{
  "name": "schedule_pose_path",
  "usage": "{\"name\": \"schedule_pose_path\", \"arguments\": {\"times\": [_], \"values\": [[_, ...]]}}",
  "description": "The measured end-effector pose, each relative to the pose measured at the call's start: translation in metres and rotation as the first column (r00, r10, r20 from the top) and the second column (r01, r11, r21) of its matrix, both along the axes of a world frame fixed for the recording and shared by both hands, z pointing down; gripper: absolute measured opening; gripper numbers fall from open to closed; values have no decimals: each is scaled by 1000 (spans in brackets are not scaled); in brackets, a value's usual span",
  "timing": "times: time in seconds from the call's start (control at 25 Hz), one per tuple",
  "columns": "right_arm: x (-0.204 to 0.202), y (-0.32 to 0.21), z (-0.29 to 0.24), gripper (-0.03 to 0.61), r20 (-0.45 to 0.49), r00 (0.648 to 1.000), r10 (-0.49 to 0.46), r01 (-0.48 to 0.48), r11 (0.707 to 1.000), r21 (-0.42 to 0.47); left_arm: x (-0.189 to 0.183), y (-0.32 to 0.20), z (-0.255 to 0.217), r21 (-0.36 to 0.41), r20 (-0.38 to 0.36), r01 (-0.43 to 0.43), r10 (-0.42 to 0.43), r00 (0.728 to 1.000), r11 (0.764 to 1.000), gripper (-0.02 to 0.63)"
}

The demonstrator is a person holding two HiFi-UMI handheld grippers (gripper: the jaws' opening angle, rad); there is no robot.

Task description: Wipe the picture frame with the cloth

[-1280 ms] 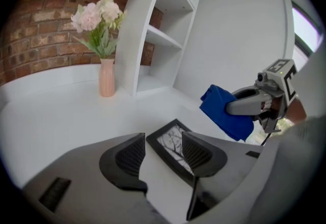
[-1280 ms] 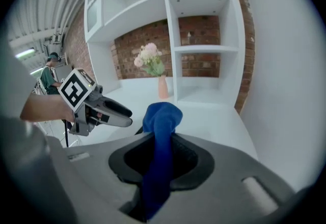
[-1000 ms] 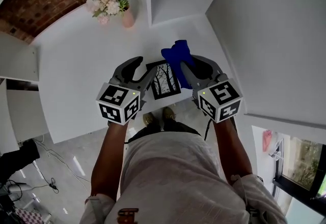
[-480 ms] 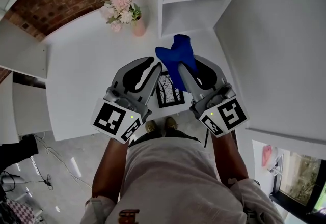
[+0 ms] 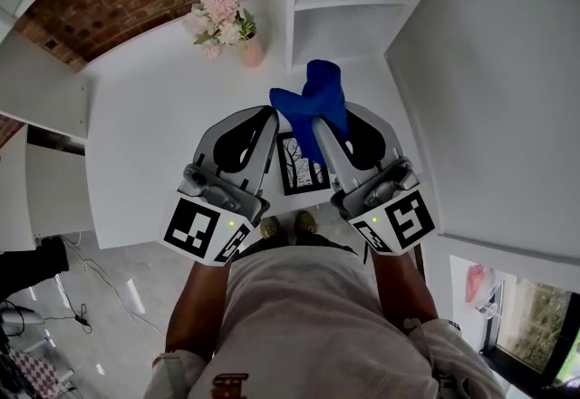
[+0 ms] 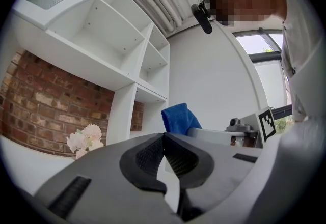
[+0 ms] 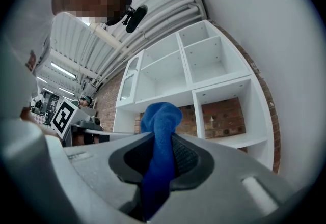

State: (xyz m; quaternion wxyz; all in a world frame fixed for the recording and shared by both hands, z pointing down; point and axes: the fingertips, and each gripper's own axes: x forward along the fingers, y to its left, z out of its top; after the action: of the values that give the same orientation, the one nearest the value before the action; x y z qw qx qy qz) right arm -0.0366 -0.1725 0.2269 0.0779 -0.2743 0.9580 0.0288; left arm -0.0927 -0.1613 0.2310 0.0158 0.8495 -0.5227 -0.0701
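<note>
Just changed: left gripper point(image 5: 271, 121) jaws, wide apart a second ago, now closed tip to tip with nothing between them.
Right gripper point(image 5: 319, 127): clamped on the blue cloth point(image 5: 313, 93), which bunches up past its tips.
Picture frame point(image 5: 302, 163): on the white table point(image 5: 145, 134), below and between both grippers, apparently touched by neither.
Meaning for task: likely a pause or finish, with the cloth held clear of the frame and needing to come back down for more wiping.

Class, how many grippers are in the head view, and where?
2. The left gripper is left of the picture frame, shut and empty; the right gripper is right of it, shut on the blue cloth. None hidden.
</note>
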Motion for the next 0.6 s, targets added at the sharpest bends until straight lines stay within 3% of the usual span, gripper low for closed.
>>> {"name": "schedule_pose_path", "arguments": {"times": [0.6], "values": [[1, 1, -1, 74, 1, 1000, 14, -14, 1000, 11, 6, 3, -5, 17, 9, -15, 15, 1000, 1000, 0]]}}
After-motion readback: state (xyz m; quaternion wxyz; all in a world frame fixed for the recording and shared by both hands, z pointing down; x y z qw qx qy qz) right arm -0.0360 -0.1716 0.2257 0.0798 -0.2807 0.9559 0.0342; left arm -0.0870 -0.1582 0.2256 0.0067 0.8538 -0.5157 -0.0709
